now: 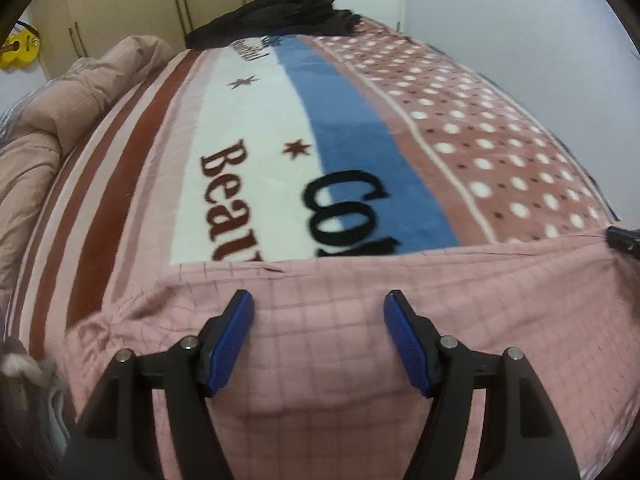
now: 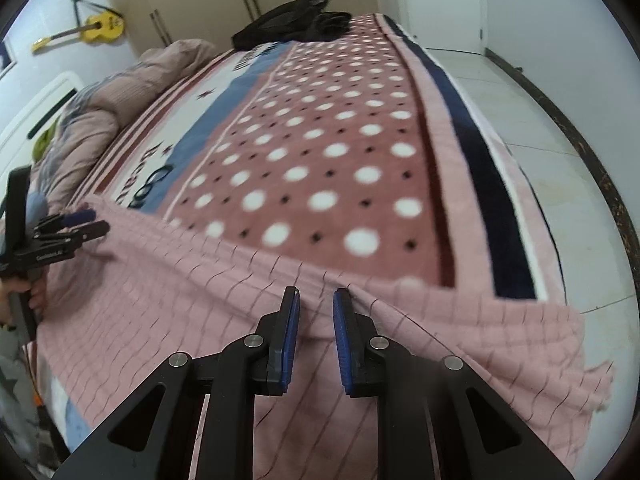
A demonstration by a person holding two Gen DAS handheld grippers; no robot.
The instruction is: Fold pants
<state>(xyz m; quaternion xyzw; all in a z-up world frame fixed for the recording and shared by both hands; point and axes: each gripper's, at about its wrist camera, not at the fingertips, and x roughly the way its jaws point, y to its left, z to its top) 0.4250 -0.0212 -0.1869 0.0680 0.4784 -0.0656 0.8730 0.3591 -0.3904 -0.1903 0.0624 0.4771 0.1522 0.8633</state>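
Matt pink checked cloth pants (image 1: 340,320) — fleecy blanket (image 1: 248,128)

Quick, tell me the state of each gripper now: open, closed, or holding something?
Left gripper: open, above the pink pants, holding nothing.
Right gripper: narrow gap between the fingers; grip on the pants cannot be told.

The pink checked fabric pants (image 1: 340,320) run off the bottom and right edges of the left wrist frame, so their full outline cannot be told. At the right edge of that frame only the tip of the black right gripper (image 1: 624,240) shows, its jaws too cropped to judge. The black lettering (image 1: 348,212) on the patterned fleece blanket (image 1: 460,128) is cut short by the pants' upper edge. In the right wrist frame the blanket's white dots (image 2: 320,200) are smeared by blur, and the dark heap of clothing (image 2: 296,20) at the top is too small to identify.
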